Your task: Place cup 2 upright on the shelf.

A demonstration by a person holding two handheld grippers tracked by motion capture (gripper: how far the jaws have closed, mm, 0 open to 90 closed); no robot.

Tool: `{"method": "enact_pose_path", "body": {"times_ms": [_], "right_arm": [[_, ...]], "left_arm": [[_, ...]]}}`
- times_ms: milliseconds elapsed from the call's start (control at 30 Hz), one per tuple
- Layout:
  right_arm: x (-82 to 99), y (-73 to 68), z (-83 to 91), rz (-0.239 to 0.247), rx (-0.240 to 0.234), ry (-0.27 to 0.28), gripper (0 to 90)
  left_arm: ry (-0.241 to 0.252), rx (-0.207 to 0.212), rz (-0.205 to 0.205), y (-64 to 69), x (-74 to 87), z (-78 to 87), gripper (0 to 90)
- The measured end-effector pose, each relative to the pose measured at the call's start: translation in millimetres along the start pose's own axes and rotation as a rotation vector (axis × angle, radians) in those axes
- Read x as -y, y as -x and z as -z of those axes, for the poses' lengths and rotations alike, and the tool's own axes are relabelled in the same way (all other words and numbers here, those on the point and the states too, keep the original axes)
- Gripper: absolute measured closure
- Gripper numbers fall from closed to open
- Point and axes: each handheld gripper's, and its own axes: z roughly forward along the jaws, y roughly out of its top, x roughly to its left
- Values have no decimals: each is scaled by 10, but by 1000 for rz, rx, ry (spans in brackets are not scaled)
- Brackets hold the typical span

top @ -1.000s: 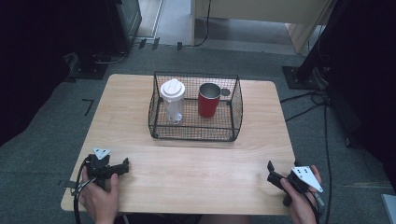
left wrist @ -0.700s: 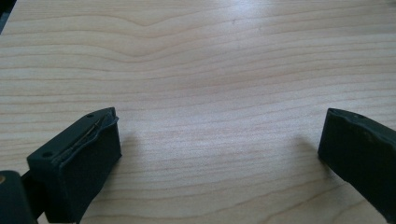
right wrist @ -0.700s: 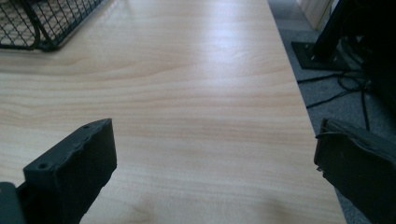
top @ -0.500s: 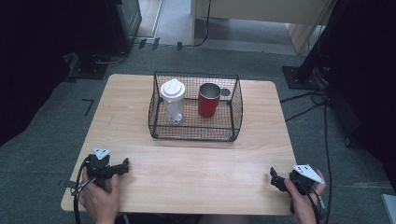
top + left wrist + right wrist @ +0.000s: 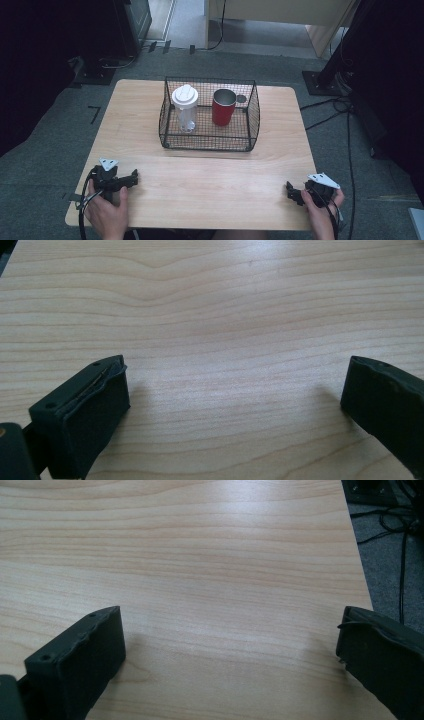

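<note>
Your left claw (image 5: 131, 176) sits near the front left corner of the light wooden table (image 5: 210, 175), and its jaws are spread wide with nothing between them. Your right claw (image 5: 292, 192) sits near the front right corner, close to the table's right edge, and its jaws are spread wide and empty too. Between your two claws lies a wide stretch of bare, smooth wood with fine grain lines. The black wire basket (image 5: 209, 142) stands well apart from both claws, in the middle toward the far edge. Inside it, a clear bottle with a round white lid (image 5: 185, 110) stands upright on the left, and a shiny red metal cup (image 5: 223, 107) stands upright on the right.
</note>
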Motion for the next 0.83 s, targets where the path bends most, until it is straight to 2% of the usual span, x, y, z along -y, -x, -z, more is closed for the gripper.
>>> {"method": "enact_pose_path", "body": {"times_ms": [67, 100, 833], "right_arm": [[0, 1, 0, -1, -2, -1, 0], [0, 23, -4, -21, -21, -13, 0], [-1, 23, -5, -19, -20, -12, 0]], "left_arm": [[0, 0, 0, 0, 0, 0, 0], [0, 0, 0, 1, 0, 0, 0], [0, -5, 6, 5, -3, -3, 0]]}}
